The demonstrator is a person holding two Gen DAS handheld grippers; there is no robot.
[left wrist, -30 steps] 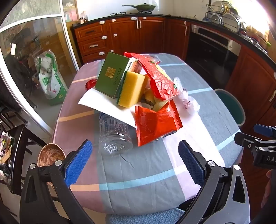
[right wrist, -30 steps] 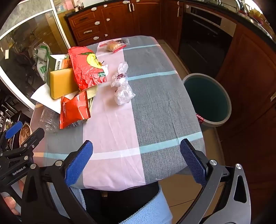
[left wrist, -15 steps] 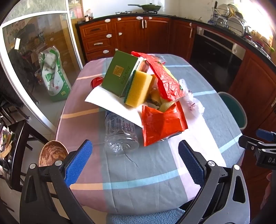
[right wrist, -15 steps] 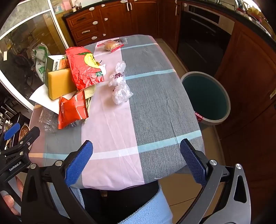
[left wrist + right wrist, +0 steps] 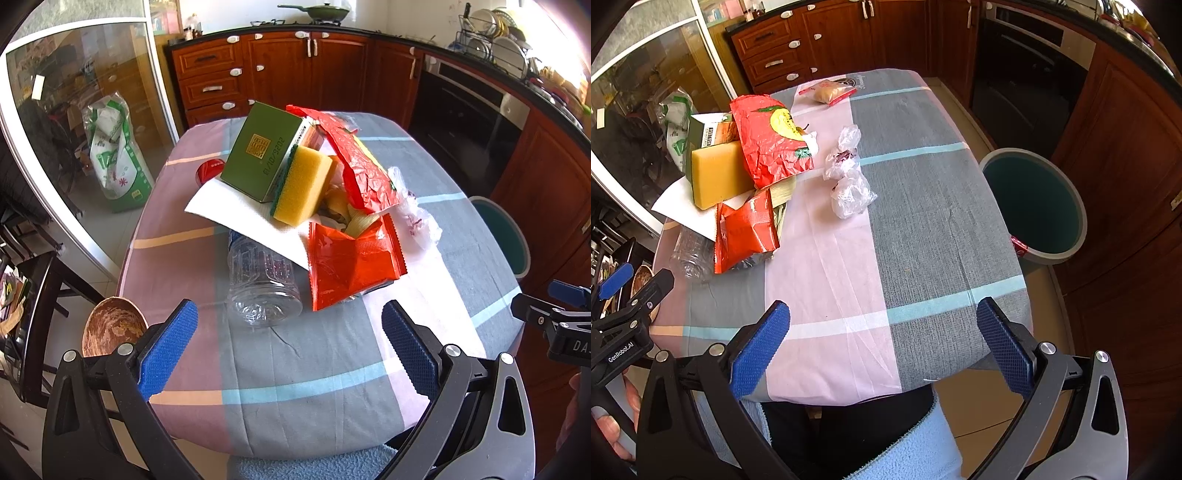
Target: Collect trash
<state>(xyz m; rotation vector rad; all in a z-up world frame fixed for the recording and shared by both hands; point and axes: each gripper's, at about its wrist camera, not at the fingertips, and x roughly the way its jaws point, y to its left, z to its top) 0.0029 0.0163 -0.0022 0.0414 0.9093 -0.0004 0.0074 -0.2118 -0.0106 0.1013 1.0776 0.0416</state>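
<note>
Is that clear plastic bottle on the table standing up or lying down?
Lying down. The clear bottle rests on its side on the tablecloth, base toward the camera, its far end tucked under the white paper.

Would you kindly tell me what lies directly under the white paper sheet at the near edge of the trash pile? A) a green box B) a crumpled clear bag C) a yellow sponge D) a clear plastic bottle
D: the clear plastic bottle lies on its side with its far end tucked beneath the white paper sheet, while the yellow sponge and green box rest on top of the sheet.
</note>
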